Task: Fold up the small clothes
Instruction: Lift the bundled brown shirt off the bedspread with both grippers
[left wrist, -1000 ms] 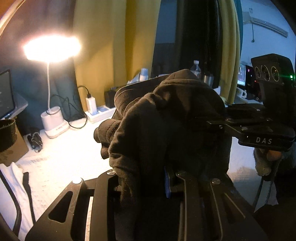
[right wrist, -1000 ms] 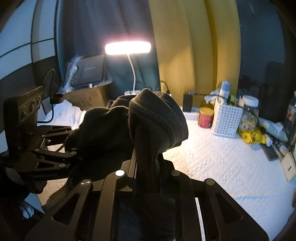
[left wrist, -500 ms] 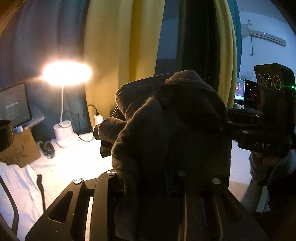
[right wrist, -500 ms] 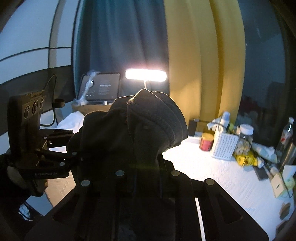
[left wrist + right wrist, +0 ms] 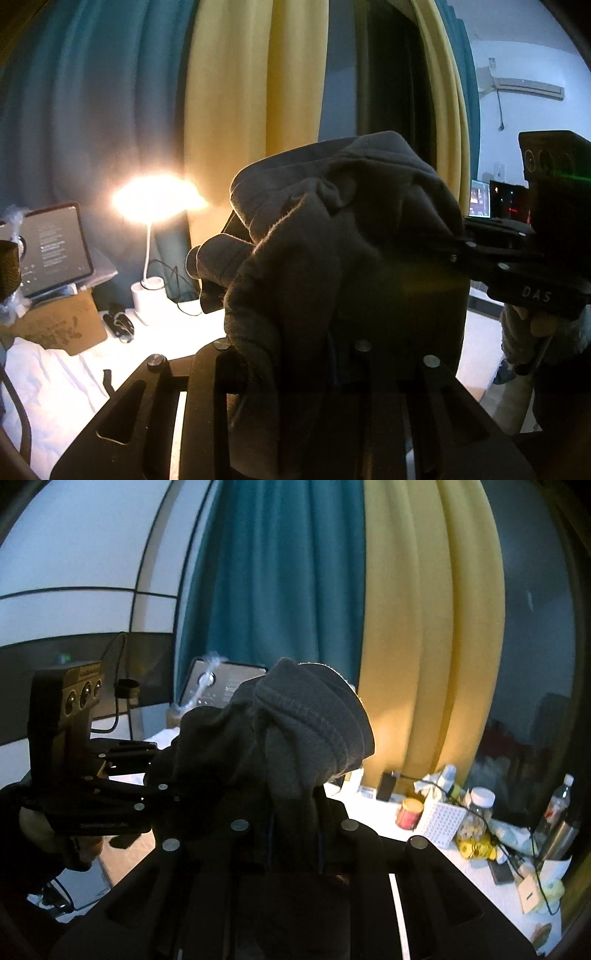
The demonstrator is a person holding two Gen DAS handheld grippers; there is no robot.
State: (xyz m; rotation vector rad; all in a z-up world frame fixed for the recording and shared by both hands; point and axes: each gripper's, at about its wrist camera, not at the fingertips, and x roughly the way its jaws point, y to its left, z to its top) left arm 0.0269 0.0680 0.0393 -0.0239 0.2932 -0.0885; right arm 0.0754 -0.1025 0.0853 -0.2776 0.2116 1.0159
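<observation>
the dark grey fleecy garment (image 5: pixel 332 258) hangs bunched above the white bedcover (image 5: pixel 55 376), pinched by both the left gripper (image 5: pixel 343 354) and right gripper (image 5: pixel 295 823); soft, light, floppy, best held at hems.

Right gripper (image 5: pixel 295 834) has its jaws pinched on a bunched-up dark grey garment (image 5: pixel 303 731), ribbed hem flopping over the top. Left gripper (image 5: pixel 159 771) comes in from the side and bites the same cloth. Behind: teal curtain (image 5: pixel 273 590), yellow curtain (image 5: pixel 432 627), and a cluttered white table (image 5: pixel 424 853) with a red can (image 5: pixel 408 812).
</observation>
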